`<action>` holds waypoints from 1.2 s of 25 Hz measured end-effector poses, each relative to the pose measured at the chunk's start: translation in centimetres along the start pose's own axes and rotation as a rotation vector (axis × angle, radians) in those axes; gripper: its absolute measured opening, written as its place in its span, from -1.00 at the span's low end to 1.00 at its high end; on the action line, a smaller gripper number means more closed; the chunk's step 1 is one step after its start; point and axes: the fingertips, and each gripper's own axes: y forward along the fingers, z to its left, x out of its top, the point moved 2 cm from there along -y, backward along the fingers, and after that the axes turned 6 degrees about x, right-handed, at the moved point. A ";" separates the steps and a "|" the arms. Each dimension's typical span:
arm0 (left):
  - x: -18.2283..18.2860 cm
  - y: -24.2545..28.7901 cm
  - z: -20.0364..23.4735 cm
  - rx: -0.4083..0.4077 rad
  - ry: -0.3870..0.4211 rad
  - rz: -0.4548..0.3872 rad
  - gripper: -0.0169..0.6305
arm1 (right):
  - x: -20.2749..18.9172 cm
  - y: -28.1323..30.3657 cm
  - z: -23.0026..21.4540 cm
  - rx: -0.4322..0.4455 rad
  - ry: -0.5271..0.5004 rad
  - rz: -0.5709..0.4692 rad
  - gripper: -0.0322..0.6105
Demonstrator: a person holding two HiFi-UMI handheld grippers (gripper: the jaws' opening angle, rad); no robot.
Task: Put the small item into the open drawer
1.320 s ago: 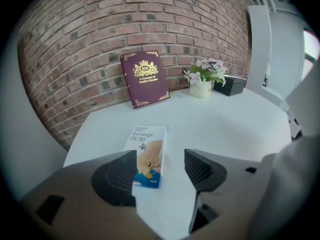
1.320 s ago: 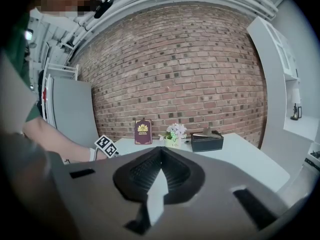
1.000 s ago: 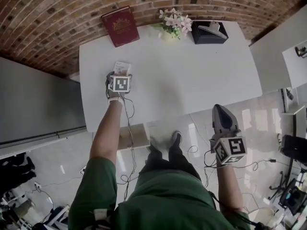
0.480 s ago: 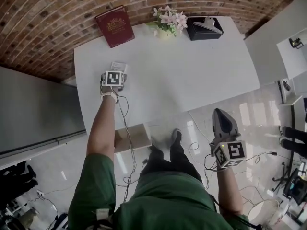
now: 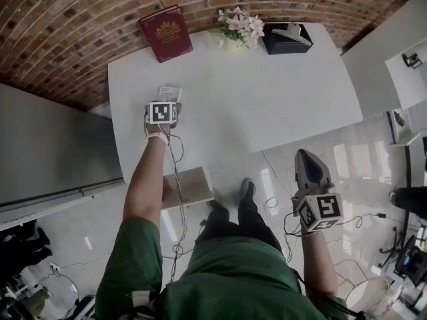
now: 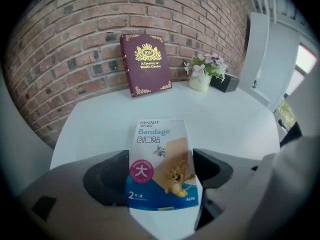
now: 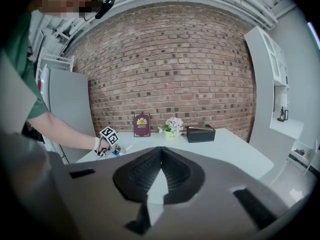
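the left gripper (image 6: 161, 173) has just been opening its jaws, now released wide around the bandage packet (image 6: 160, 139) lying on the white table (image 6: 230, 116). the right gripper (image 7: 160, 155) is clenched on nothing.

- On the desk (image 5: 267, 105), the head view shows me only the far end of the bandage packet (image 5: 169, 91). The left gripper (image 5: 167, 99) covers the rest.
- That gripper's jaws have just been opening, with the packet between them. In its own view the packet's near end runs under the gripper body and off the bottom edge.
- Below the desk's near edge, a pale boxy thing (image 5: 192, 187) sits partly behind the person's left arm (image 5: 148, 179). I can't tell what it is.
- At the desk's far right corner, the black box (image 5: 288, 40) is too small for me to make out what lies on top.
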 end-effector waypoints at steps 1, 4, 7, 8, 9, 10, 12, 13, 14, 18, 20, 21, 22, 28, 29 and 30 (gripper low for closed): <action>-0.2 -0.5 -0.1 -0.006 -0.007 -0.003 0.24 | 0.0 0.0 0.2 0.004 0.002 0.000 -0.89; -0.6 -2.1 -0.8 -0.026 -0.007 -0.019 0.24 | -0.1 0.2 1.1 0.027 0.002 0.001 -0.89; -0.3 -4.5 -1.3 -0.031 0.026 -0.083 0.24 | 0.0 0.5 2.5 0.060 -0.011 -0.001 -0.89; -0.2 -5.7 -1.5 -0.029 0.040 -0.104 0.24 | 0.1 0.6 2.9 0.070 -0.018 0.001 -0.89; -0.1 -6.7 -1.6 -0.031 0.053 -0.124 0.24 | 0.2 0.8 3.4 0.080 -0.022 0.001 -0.89; -0.3 -7.5 -1.8 -0.038 0.061 -0.141 0.24 | 0.4 0.9 3.9 0.091 -0.023 -0.001 -0.89; -1.1 -8.7 -2.1 -0.056 0.062 -0.172 0.24 | 0.7 1.4 5.0 0.118 -0.022 -0.008 -0.89; -1.3 -9.5 -2.1 -0.060 0.063 -0.188 0.24 | 0.9 1.7 5.7 0.133 -0.030 -0.010 -0.89; -1.6 -10.5 -2.1 -0.061 0.065 -0.202 0.24 | 1.0 2.0 6.3 0.148 -0.042 -0.011 -0.89; -3.1 -14.5 -1.7 -0.044 0.067 -0.255 0.24 | 0.9 3.1 9.0 0.220 -0.063 -0.008 -0.89; -4.1 -16.0 -1.3 -0.025 0.070 -0.284 0.24 | 0.8 3.8 10.5 0.268 -0.067 -0.002 -0.89; -4.8 -16.7 -1.1 -0.015 0.066 -0.291 0.24 | 0.7 4.2 11.2 0.295 -0.070 0.002 -0.89; -5.7 -17.4 -1.0 -0.006 0.055 -0.288 0.24 | 0.6 4.7 11.9 0.325 -0.075 0.006 -0.89; -11.0 -20.8 -0.2 0.065 -0.023 -0.255 0.24 | 0.5 7.3 14.9 0.486 -0.105 0.019 -0.89; -12.0 -21.2 -0.2 0.080 -0.040 -0.246 0.24 | 0.3 7.8 15.1 0.508 -0.100 0.026 -0.89; -13.0 -21.7 -0.2 0.095 -0.055 -0.238 0.24 | 0.0 8.2 15.3 0.529 -0.093 0.034 -0.89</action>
